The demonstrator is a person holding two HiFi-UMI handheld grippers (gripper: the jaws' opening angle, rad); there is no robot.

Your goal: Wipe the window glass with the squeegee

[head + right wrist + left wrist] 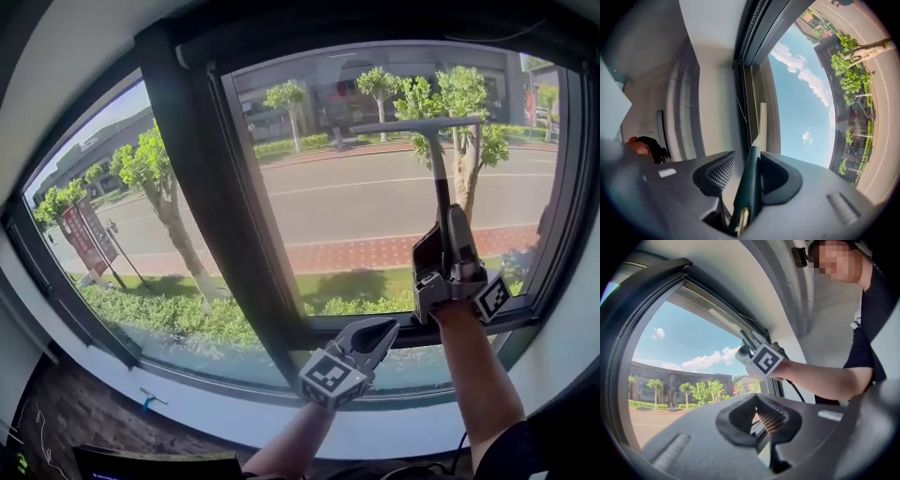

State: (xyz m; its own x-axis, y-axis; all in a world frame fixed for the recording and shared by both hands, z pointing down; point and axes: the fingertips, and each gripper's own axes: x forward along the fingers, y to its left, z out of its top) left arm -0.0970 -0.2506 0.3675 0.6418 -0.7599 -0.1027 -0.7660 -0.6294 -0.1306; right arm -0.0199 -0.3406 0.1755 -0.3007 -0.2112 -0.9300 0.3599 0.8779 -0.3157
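At the right-hand pane of the window glass (361, 202), my right gripper (446, 246) has its jaws drawn narrow on the dark green handle of the squeegee (438, 167). The handle rises upright from the jaws. Its blade bar lies level across the upper part of the pane, in front of the street trees outside. I cannot tell whether the blade presses on the glass. In the right gripper view, the handle runs up the slot between my two ribbed pads (719, 171), and the pale blade stands near the dark window frame (751, 101).

My left gripper (370, 336) hangs lower, in front of the bottom frame rail and well apart from the squeegee. Its fingertips are closed together and there is nothing between them. The left gripper view shows only frame through the small hollow behind the tips.
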